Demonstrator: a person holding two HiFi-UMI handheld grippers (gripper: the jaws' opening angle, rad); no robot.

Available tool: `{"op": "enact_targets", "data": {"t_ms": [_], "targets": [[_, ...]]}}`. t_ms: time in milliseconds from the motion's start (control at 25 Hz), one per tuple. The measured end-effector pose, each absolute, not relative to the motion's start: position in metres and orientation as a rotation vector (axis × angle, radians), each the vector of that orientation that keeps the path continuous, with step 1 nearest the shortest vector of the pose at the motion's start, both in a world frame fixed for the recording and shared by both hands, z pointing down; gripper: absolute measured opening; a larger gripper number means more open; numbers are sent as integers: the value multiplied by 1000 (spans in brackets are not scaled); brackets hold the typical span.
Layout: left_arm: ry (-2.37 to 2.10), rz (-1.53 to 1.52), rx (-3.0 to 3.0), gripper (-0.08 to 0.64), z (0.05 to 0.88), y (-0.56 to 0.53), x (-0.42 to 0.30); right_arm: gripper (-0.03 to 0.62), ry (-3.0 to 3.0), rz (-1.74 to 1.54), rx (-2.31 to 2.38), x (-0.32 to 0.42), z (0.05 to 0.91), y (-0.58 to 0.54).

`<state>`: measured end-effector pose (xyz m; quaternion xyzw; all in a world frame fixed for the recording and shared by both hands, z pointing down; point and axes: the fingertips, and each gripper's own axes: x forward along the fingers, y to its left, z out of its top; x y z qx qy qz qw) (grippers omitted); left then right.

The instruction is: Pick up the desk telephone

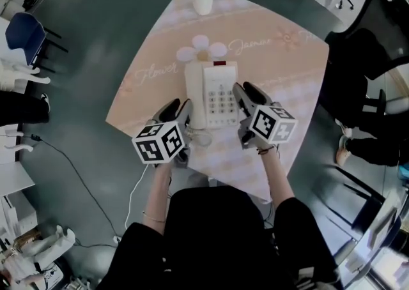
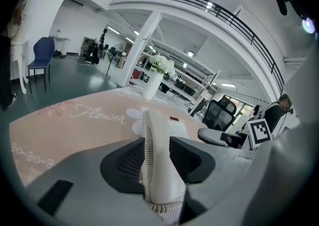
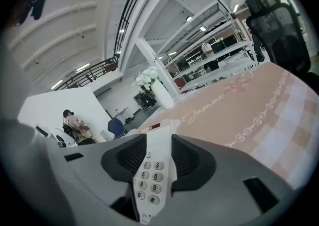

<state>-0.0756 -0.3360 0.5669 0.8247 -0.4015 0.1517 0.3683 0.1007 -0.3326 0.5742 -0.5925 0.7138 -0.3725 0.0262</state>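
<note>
The desk telephone [image 1: 214, 94] lies flat mid-worktop [image 1: 275, 65], its long axis running straight away from me and its coiled cord [image 1: 202, 137] at the near end. It is cream, with the handset [image 1: 193, 94] on the left and the keypad [image 1: 221, 100] on the right. My left hand-held gripper [image 1: 181, 106] clasps the handset; my right hand-held gripper [image 1: 248, 94] clasps the keypad side.

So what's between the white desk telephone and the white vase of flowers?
A flat white flower shape on the pink cloth lies between the white desk telephone and the white vase; the head view shows it.
</note>
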Motion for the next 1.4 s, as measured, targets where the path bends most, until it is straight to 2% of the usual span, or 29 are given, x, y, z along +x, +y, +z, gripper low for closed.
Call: {"op": "enact_targets", "data": {"t_ms": [160, 360, 800, 1400], "targets": [[-945, 364, 2036, 232, 585, -342, -62, 182, 2148, -1226, -1816, 100, 589, -343], [-878, 402, 1987, 307, 604, -347, -51, 213, 2072, -1310, -1818, 99, 600, -353], [-731, 387, 1883, 315, 618, -350, -35, 224, 1969, -1523, -1743, 89, 625, -359], [-720, 408, 1887, 324, 619, -351, -34, 222, 1966, -1561, -1685, 88, 626, -359]]}}
